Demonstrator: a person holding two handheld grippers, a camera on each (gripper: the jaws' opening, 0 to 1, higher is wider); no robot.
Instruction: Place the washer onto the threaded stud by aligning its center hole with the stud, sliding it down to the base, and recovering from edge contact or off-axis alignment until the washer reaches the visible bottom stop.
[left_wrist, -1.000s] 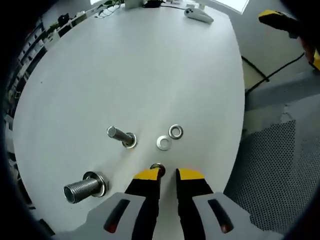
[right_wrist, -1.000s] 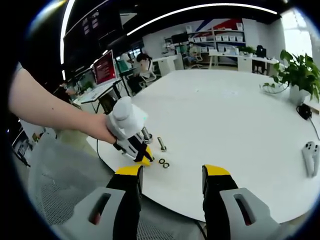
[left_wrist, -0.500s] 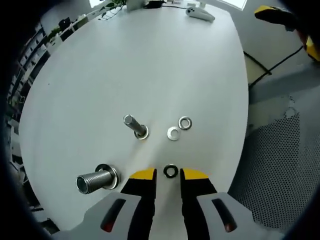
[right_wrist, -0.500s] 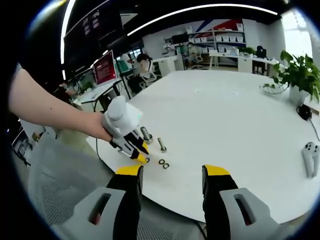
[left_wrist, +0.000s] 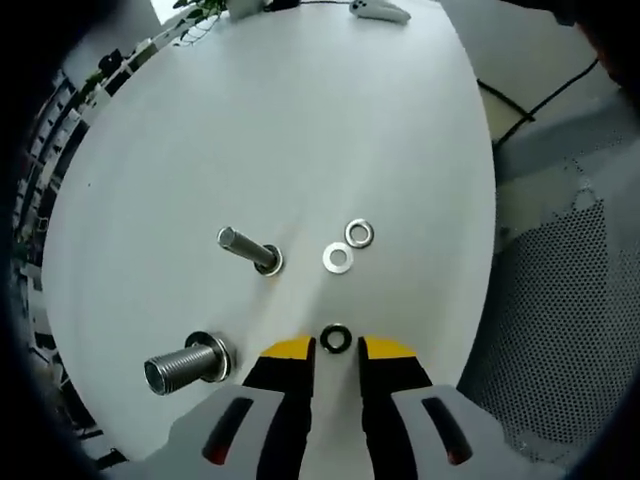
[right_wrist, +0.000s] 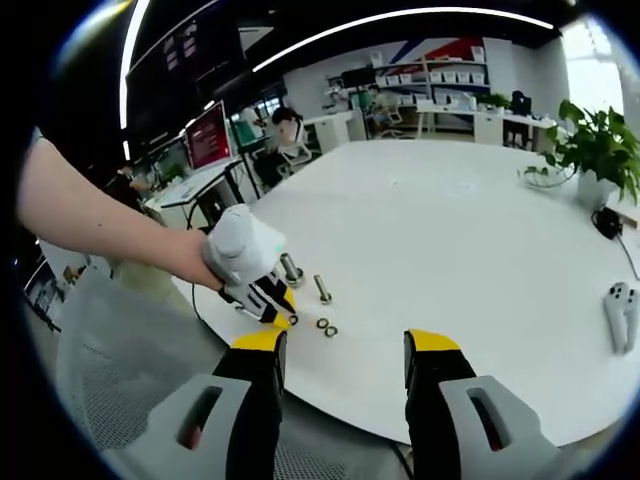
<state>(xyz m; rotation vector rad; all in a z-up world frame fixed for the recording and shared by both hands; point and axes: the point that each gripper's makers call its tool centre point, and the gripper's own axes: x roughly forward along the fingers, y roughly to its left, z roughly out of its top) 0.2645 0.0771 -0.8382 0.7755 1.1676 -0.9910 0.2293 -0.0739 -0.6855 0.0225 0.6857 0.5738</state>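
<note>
A wide white worktop (right_wrist: 470, 230) is taken as the landmark. At its right edge a white handheld controller (right_wrist: 622, 313) is laid, and beyond it, at the far right corner, a leafy potted plant (right_wrist: 600, 150) is seen. Past the worktop's far side, shelving with boxes (right_wrist: 440, 85) is lined against the wall. Off the worktop's left side, a desk with a red-lit monitor (right_wrist: 208, 135) is placed. Below the worktop's near edge, grey perforated flooring (left_wrist: 560, 320) is seen, crossed by a black cable (left_wrist: 530, 110).
</note>
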